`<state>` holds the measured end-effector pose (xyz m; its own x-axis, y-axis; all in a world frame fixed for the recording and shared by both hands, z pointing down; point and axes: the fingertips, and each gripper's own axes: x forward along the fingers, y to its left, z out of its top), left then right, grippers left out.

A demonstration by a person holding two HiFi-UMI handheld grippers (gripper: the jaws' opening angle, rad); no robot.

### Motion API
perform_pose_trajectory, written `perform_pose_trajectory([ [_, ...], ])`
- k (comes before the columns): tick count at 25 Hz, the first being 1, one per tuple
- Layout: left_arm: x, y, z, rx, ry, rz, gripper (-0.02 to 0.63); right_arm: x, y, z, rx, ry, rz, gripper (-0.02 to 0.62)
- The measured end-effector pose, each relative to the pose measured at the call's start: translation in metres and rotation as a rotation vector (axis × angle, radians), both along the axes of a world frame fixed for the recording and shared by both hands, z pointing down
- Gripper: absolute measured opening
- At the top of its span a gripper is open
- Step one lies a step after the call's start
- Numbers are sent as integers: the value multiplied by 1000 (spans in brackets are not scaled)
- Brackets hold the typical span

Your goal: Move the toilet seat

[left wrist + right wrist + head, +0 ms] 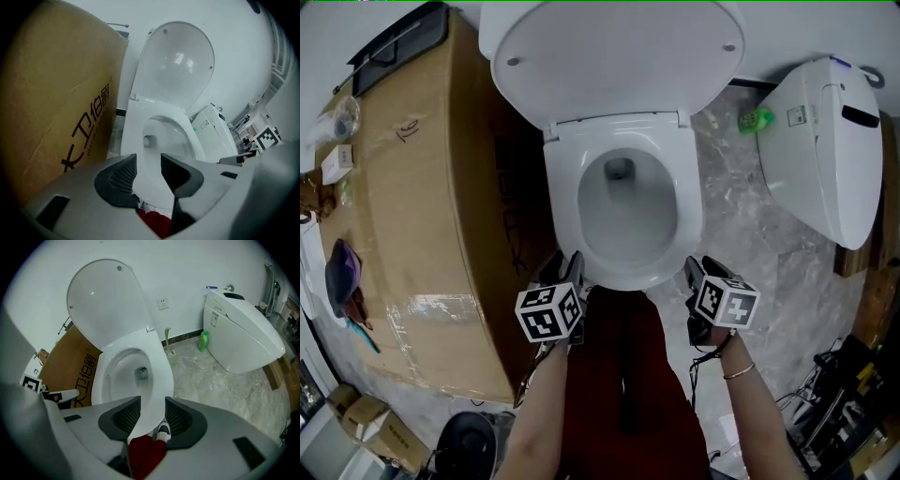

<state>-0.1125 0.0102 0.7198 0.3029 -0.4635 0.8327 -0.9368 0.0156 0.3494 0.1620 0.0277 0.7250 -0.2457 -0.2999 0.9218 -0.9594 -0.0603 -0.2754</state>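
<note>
grey left gripper (pixel 149 171) and right gripper (pixel 153 416), dark ribbed pads (pixel 119 180), black-white marker cubes (pixel 548 312), red trousers (pixel 623 375), thin bracelet (pixel 738 372).

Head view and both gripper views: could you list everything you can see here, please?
Toilet bowl: one, white, centre, against the wall.
Toilet seat: one, white, down on the bowl.
Lid: one, white, raised.
Cardboard box: one, large, brown, left of the bowl.
Second toilet: one, white, on the floor at right.
Bottle: one, green, on the floor by the wall.
Wall socket: one, white, on the wall.
Floor: grey, marbled.
Left gripper: one, grey with a marker cube, jaws apart at the seat's front left.
Right gripper: one, same look, jaws apart at the seat's front right.
Trousers: red, the person's, bottom centre.
</note>
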Motion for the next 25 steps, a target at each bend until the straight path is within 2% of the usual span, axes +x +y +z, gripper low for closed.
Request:
perform_pose_trajectory([
  [10,-9,27,59,-144,31,-97,181,1,17,53,-139,-29,59,236],
  [20,-4,36,87,-226,86,-134,209,-10,25,79,-207,-56,52,248],
  [25,2,34,91,-229,88,-126,210,-13,26,87,-222,-66,44,247],
])
